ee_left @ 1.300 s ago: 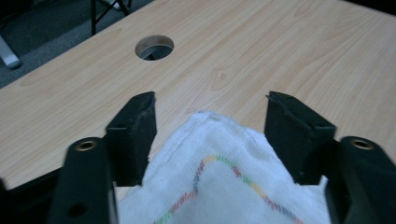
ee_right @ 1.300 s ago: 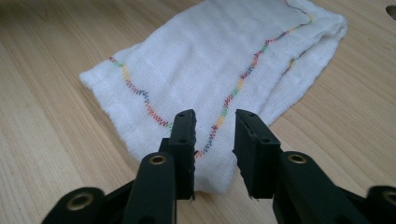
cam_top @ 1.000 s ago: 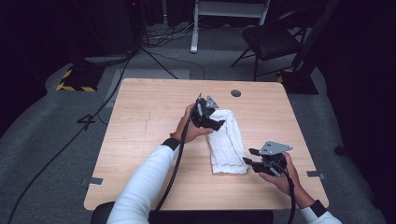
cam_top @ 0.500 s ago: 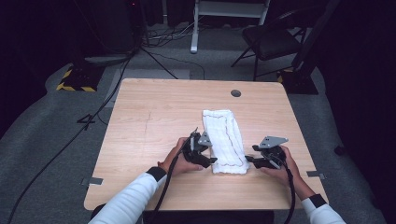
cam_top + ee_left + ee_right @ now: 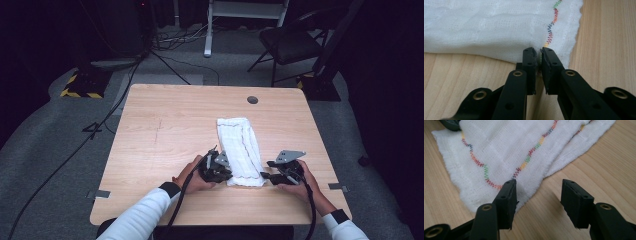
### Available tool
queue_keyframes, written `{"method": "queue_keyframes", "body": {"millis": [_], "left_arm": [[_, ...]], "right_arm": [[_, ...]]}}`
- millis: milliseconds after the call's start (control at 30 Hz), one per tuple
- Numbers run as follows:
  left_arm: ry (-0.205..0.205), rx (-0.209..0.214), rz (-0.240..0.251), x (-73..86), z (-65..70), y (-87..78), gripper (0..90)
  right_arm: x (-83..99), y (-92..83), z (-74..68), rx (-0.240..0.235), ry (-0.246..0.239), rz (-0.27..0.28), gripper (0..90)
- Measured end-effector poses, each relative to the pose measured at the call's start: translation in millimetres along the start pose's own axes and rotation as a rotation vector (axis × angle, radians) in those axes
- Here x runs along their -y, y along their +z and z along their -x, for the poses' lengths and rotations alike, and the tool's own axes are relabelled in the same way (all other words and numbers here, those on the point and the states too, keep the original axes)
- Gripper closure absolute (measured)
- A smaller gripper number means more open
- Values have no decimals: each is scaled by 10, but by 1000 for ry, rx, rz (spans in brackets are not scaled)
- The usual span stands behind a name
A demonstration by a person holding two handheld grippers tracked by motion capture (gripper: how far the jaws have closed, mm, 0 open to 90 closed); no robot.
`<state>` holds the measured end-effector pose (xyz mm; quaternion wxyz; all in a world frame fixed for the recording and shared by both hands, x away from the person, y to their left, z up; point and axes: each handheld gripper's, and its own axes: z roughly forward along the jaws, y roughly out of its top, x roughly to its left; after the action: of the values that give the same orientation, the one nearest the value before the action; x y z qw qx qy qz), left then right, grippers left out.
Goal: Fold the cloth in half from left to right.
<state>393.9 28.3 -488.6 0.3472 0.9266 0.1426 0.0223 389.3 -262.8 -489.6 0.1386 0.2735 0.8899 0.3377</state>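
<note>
The folded white cloth lies right of centre in the high view, on the wooden surface. At its lower left corner the left claw has just been closing and now pinches the cloth's stitched hem. At the lower right corner the right claw stands wide, one jaw over the cloth's edge, gripping nothing.

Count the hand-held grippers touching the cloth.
1, maybe 2. Left hand-held gripper pinches the cloth at its near corner; right hand-held gripper sits open at the opposite edge, contact unclear.
</note>
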Motion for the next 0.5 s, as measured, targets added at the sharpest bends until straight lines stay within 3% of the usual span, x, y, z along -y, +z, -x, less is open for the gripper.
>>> {"method": "queue_keyframes", "body": {"millis": [167,500], "left_arm": [[5,5,-17,34,33,-46,835],[22,-2,-33,198,236,-188,835]], "right_arm": [[-2,-12,-76,-9,-17,-6,479],[1,-34,-326,-61,-38,-9,466]]}}
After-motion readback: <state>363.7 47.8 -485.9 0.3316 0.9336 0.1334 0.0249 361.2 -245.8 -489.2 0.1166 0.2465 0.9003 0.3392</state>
